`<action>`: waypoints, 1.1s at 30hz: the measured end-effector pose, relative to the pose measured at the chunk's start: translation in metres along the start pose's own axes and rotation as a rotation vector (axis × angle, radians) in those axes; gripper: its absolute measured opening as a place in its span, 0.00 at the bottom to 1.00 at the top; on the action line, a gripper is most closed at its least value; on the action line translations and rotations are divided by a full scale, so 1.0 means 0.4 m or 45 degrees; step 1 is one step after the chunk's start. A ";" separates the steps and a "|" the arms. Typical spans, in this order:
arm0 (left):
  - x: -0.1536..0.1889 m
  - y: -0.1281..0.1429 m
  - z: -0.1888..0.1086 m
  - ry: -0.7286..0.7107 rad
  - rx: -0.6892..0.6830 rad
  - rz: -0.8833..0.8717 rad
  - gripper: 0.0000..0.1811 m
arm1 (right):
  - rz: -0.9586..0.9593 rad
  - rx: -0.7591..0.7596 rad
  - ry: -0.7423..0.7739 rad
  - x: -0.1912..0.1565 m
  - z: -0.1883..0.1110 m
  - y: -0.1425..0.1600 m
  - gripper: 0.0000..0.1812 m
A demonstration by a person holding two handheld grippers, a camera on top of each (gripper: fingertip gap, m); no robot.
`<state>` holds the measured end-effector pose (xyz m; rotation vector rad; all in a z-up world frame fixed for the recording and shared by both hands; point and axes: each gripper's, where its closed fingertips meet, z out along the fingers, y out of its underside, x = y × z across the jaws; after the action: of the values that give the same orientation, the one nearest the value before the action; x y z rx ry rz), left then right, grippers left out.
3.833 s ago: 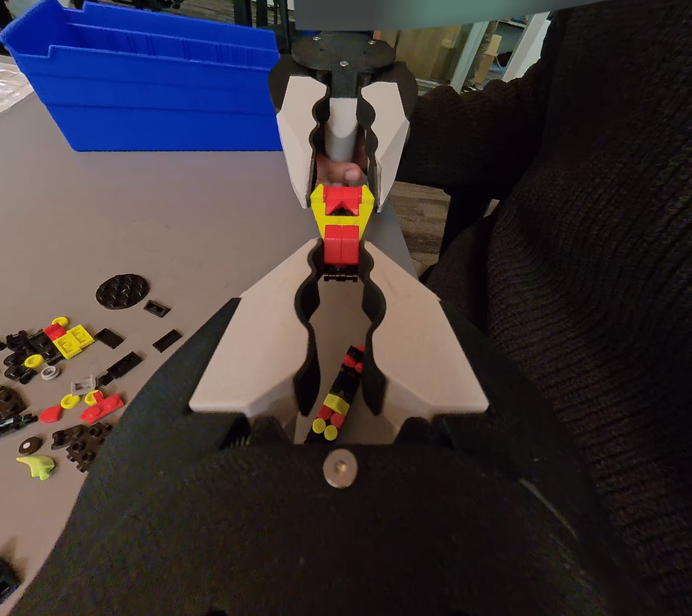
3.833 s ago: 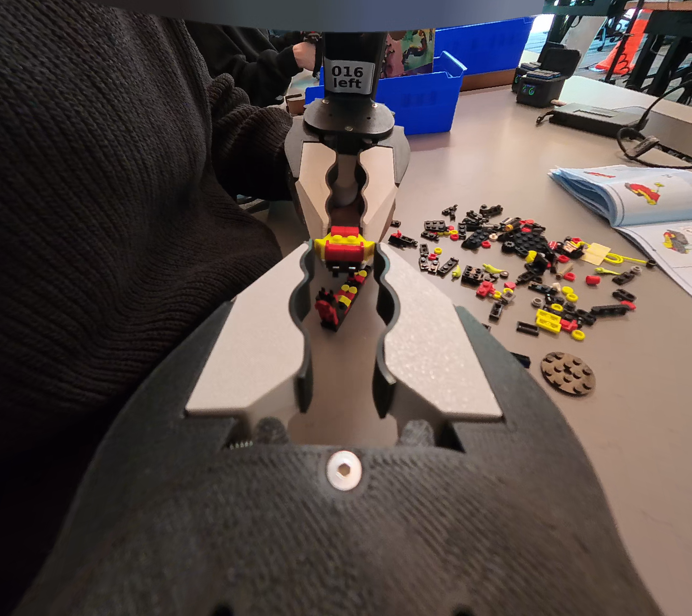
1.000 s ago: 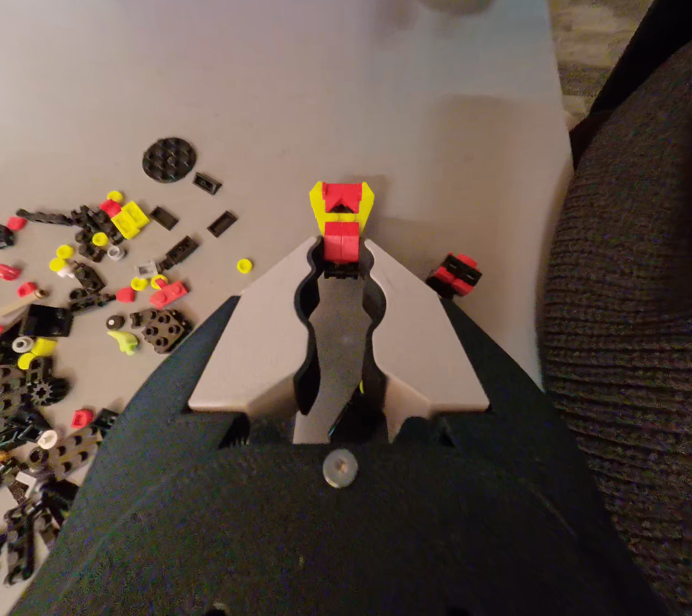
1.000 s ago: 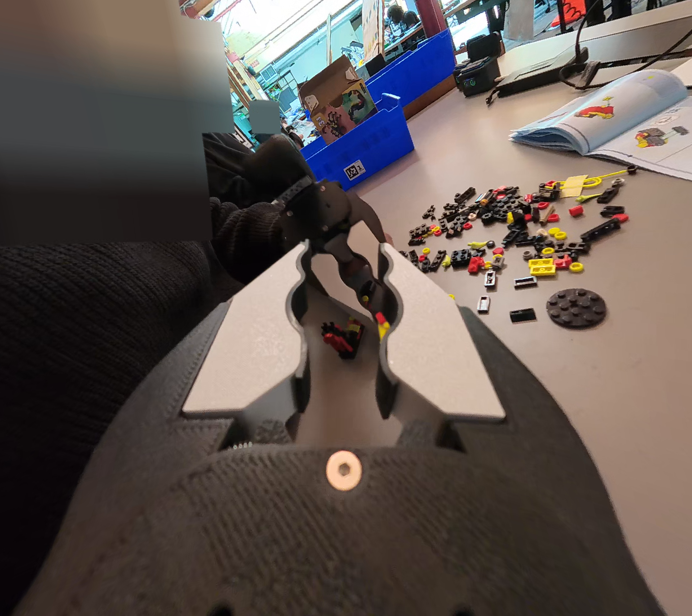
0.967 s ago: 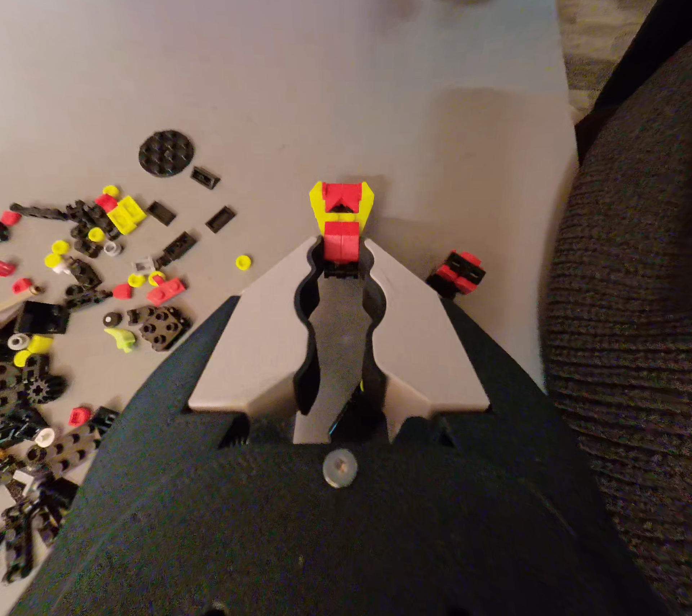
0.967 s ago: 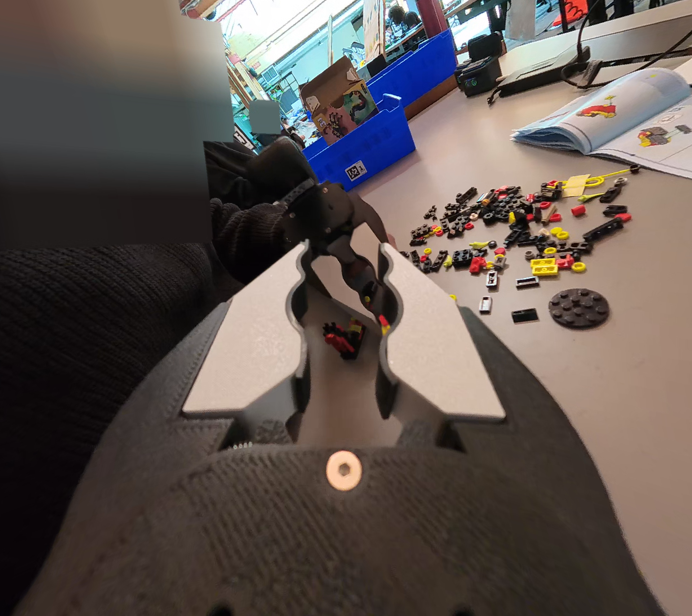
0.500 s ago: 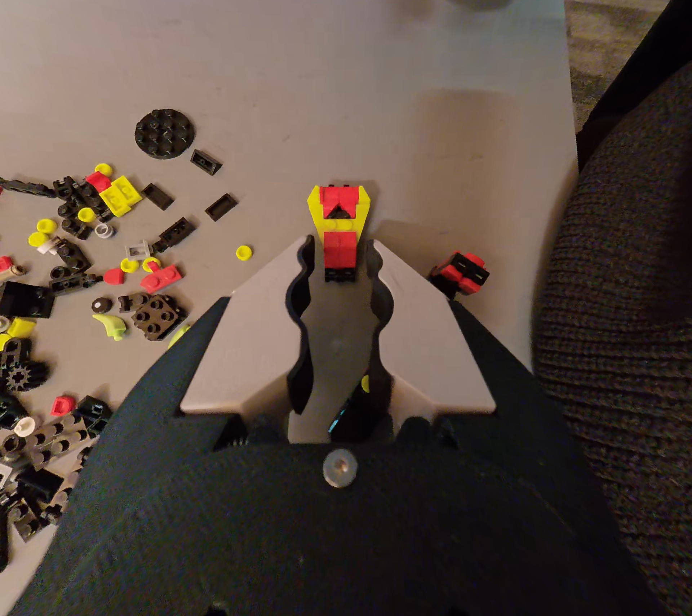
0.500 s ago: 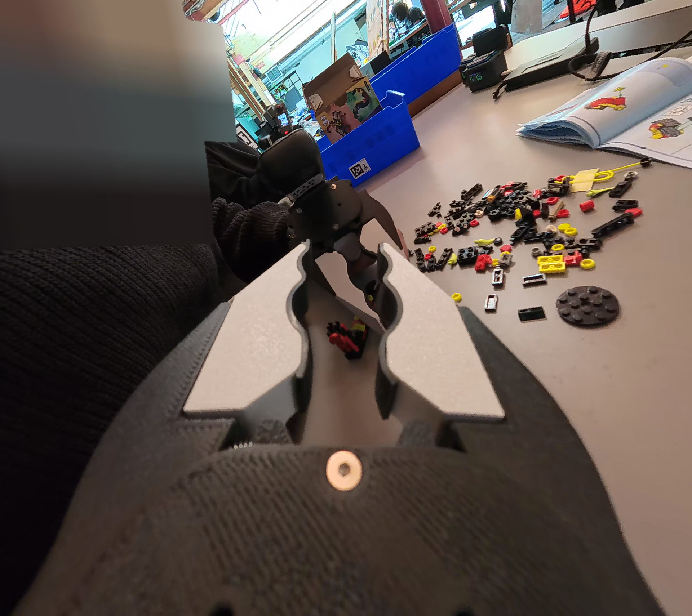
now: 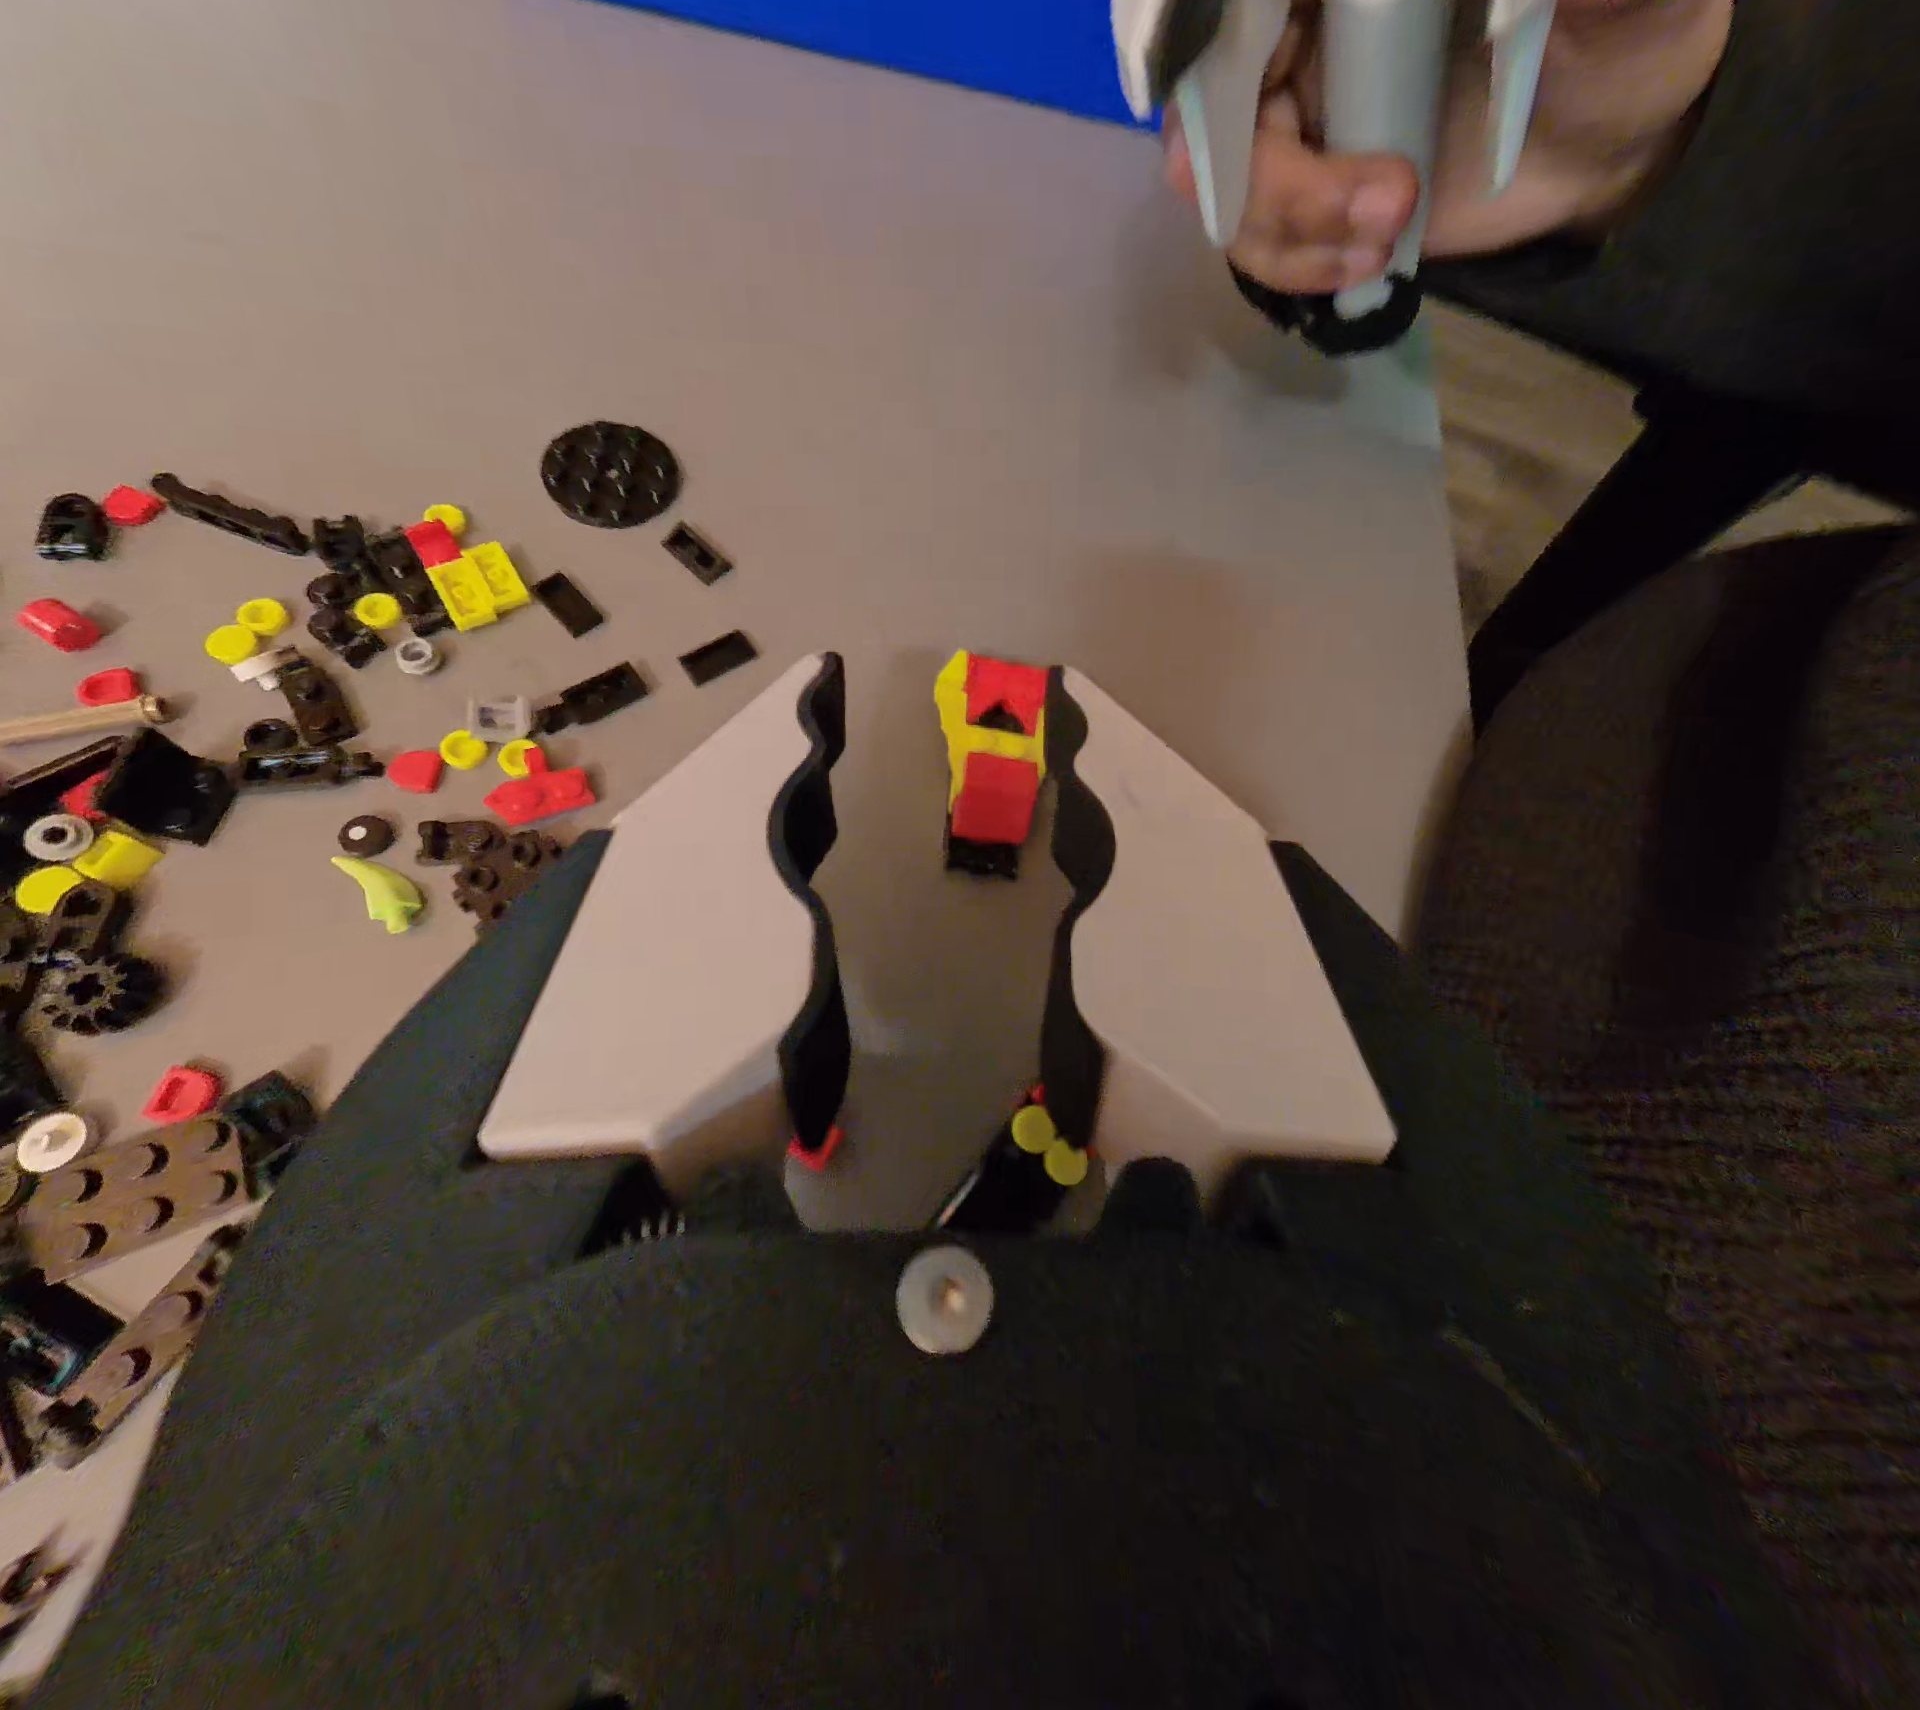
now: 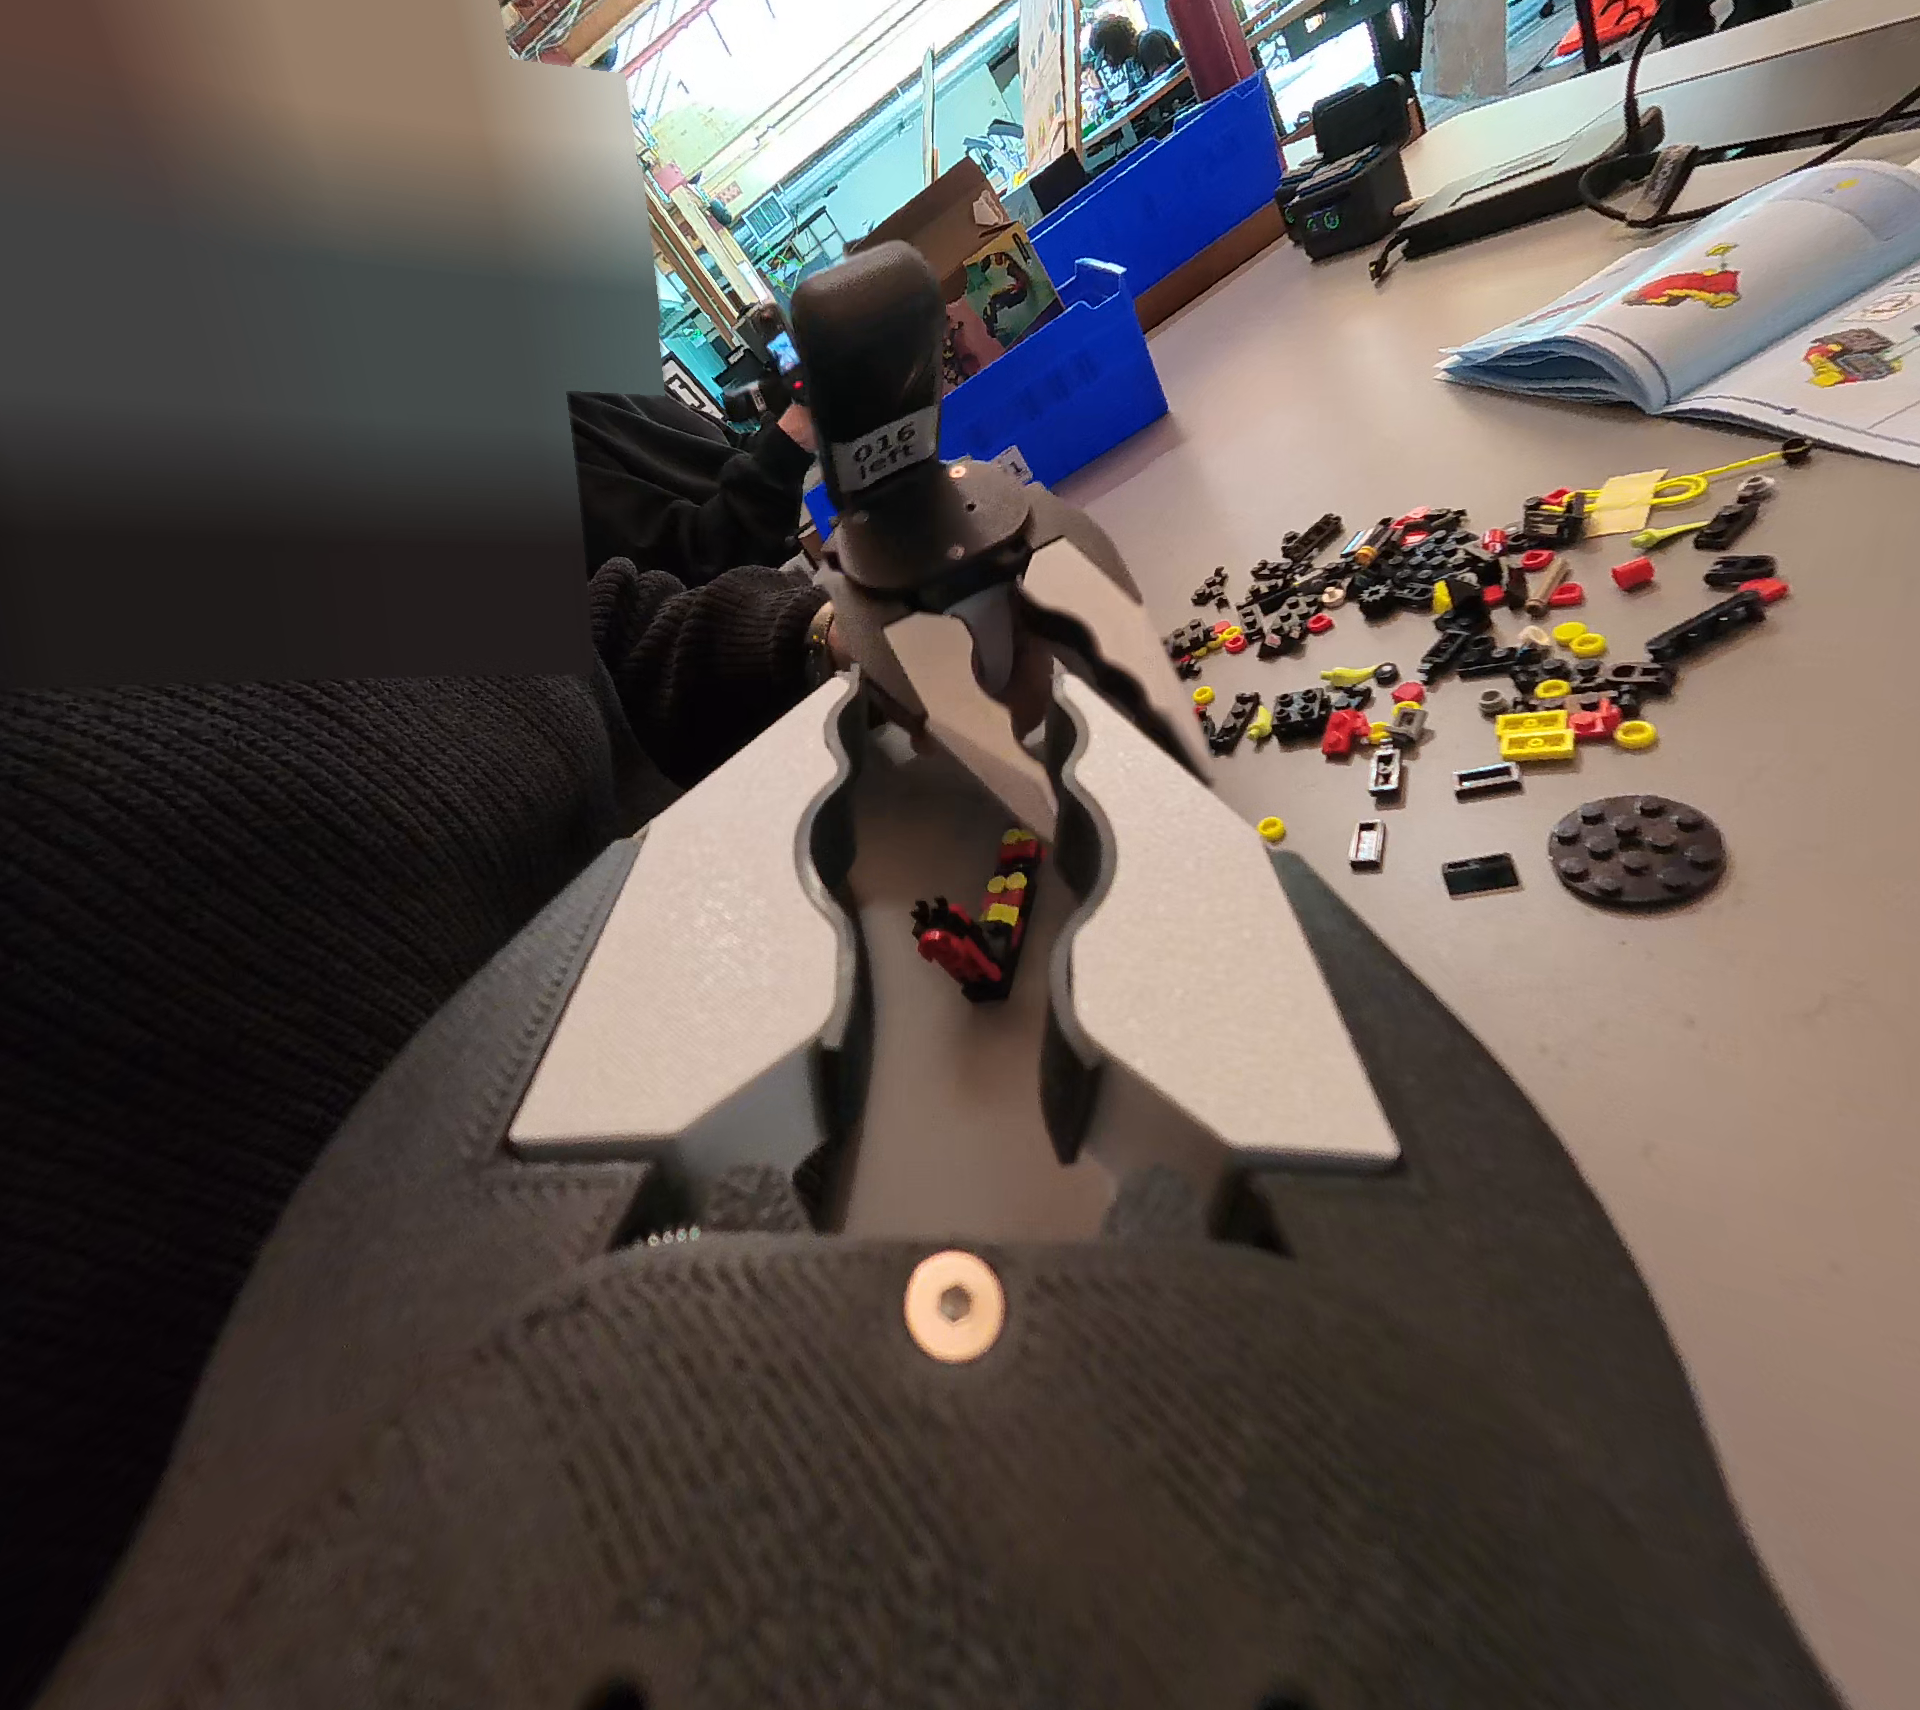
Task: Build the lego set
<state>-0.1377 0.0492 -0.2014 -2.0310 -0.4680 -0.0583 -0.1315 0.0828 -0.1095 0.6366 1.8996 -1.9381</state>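
red-yellow lego model (image 9: 989,756) flat on table (image 9: 935,330), long axis pointing away

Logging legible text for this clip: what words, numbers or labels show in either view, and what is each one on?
I do not copy out writing, so here is what bears it.
White sticker on the black handle: a short printed code, legible.
White label on the blue bin: too small to read.
Instruction booklet: coloured pictures, with print too small to read.
Left wrist view: no writing.
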 end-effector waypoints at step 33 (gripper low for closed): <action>-0.041 -0.042 -0.022 -0.055 0.147 -0.122 0.20 | 0.030 -0.004 -0.013 -0.001 0.009 0.006 0.18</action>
<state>-0.1575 0.0434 -0.1868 -1.8991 -0.5833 -0.0447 -0.1303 0.0790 -0.1112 0.6435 1.8806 -1.9198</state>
